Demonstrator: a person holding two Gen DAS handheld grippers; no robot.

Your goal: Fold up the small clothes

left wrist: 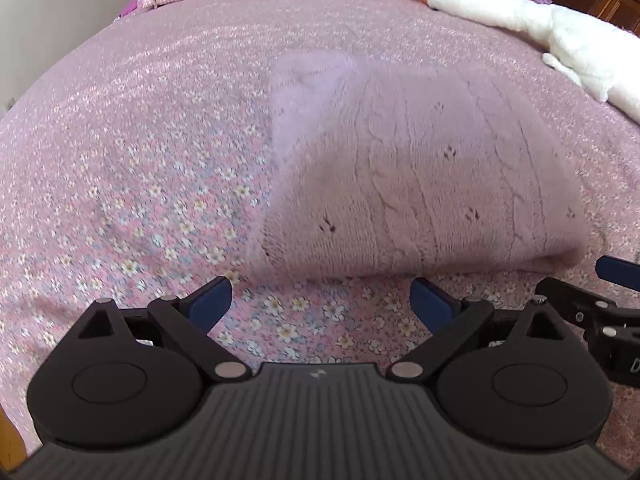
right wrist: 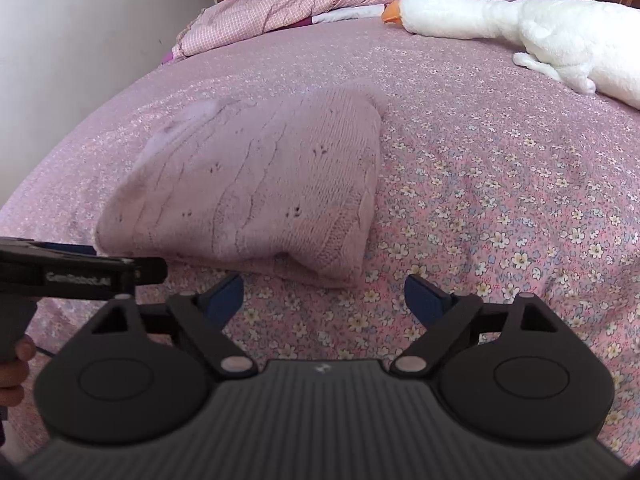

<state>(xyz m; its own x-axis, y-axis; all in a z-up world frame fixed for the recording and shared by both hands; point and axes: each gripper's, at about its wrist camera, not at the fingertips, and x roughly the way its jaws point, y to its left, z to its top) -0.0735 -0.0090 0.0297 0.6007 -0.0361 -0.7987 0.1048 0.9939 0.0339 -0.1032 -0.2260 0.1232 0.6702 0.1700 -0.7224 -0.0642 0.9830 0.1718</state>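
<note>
Currently noted: pink knitted sweater, folded into a compact block, lying flat on flowered bed sheet. Left gripper spread wide, empty, just short of sweater's near edge. Right gripper likewise spread, empty, near sweater's front right corner. White goose toy well apart at far side, beside crumpled checked quilt.

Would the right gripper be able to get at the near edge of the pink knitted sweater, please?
Probably yes: the right gripper is open and empty, and only bare floral bedspread lies between its fingers and the sweater.
</note>
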